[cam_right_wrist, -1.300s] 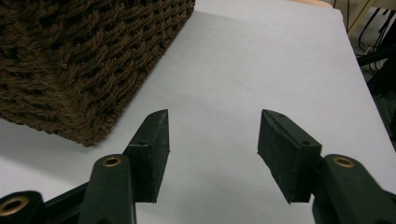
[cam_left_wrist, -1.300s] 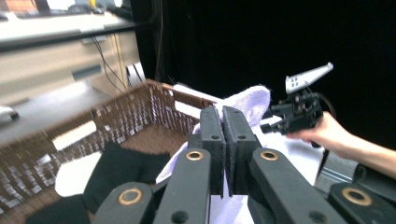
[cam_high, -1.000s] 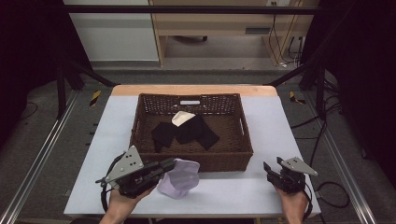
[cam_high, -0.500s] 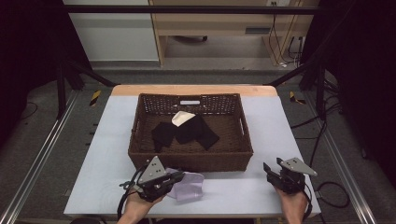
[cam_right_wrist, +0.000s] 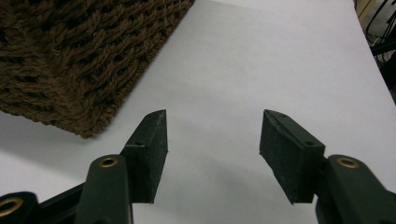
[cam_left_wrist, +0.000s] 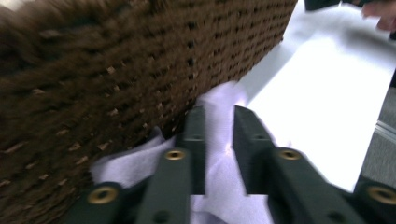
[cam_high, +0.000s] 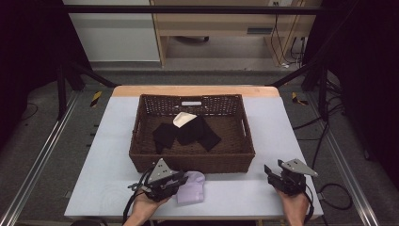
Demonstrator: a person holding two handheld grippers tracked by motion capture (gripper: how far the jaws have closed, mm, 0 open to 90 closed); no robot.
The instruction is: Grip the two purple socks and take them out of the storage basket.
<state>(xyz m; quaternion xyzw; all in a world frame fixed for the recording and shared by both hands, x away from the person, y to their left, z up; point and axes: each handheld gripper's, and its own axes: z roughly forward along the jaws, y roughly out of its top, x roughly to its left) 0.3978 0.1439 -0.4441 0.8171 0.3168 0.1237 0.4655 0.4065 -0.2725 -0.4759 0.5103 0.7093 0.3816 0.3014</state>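
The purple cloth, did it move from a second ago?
Yes. The left gripper, shut on the purple cloth, slid it rightward along the basket's near wall. The right gripper stayed open in place, and the black cloths in the basket did not move.

- We find no readable text, brand or number anywhere.
- The small white tag [cam_high: 191, 103] on the wicker basket's [cam_high: 141, 141] far wall is too blurred to read.
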